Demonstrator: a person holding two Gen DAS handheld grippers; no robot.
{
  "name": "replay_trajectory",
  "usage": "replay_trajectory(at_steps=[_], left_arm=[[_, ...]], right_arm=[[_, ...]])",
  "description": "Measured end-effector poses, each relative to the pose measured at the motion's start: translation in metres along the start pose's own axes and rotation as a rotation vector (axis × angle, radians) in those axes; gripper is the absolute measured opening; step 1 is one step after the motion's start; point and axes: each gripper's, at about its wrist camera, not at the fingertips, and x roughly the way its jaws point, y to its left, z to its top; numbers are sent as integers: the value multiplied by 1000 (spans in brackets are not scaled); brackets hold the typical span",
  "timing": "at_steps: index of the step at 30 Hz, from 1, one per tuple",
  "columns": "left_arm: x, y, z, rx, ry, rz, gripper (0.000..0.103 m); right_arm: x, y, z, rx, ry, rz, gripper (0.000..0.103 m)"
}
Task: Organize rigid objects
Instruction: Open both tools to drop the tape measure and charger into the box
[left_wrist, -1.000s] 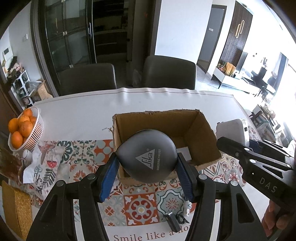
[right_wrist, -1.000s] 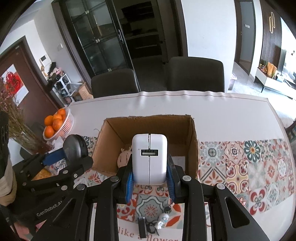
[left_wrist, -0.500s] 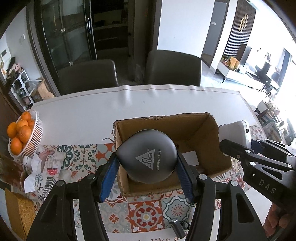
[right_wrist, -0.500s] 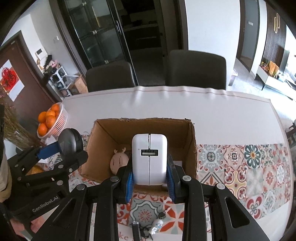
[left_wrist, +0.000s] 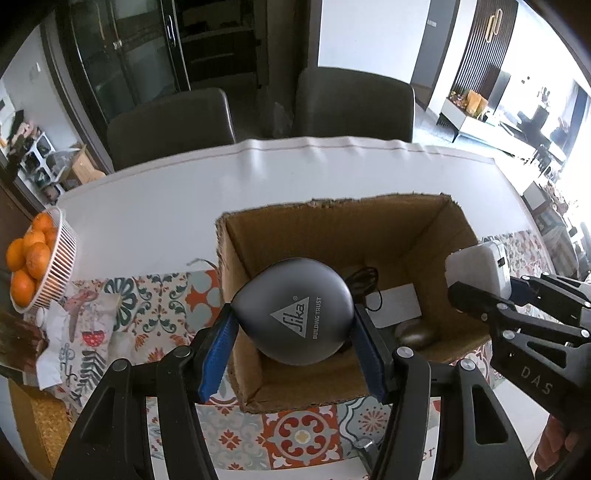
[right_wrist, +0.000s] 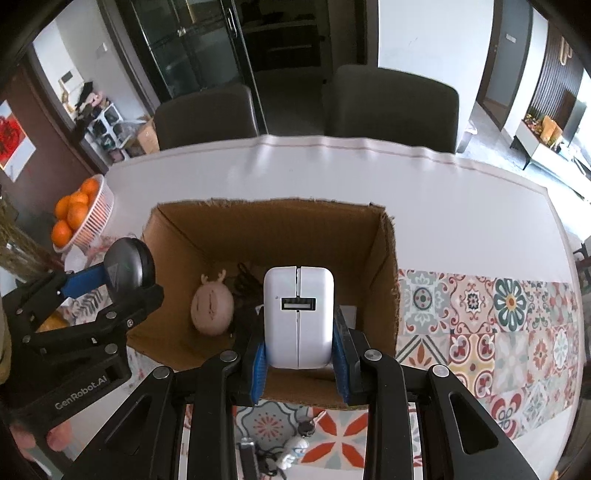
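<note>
Left wrist view: we saw our left claw (left_wrist: 293, 339) pinching a grey disc (left_wrist: 293, 310) above the open cardboard box (left_wrist: 332, 214) on the bench (left_wrist: 147, 206). Our right claw (right_wrist: 299, 350) clamped a white charger (right_wrist: 298, 317) over the same box, beside a pink toy head (right_wrist: 212, 309) inside.

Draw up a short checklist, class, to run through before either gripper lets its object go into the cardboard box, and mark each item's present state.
1. Left gripper shut on grey Sika case: ok.
2. Right gripper shut on white charger: ok.
3. Both objects over the cardboard box: ok.
4. Box floor free beneath each: cannot tell; pink deer toy, black cable and white card lie inside.
5. Grippers apart: ok.
</note>
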Motion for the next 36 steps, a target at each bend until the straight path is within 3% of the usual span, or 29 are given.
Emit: replay_trajectory(at_steps=[10, 21, 31, 36], left_arm=[[36, -6, -13, 0, 94, -27, 60], [39, -12, -16, 16, 105, -11, 61], [17, -11, -19, -16, 57, 0, 64], [-12, -12, -28, -30, -9, 9, 64]], right_arm=[[24, -3, -12, -17, 69, -13, 31], [29, -11, -21, 3, 86, -5, 32], [13, -10, -24, 18, 42, -19, 34], [-7, -11, -29, 36, -6, -24, 34]])
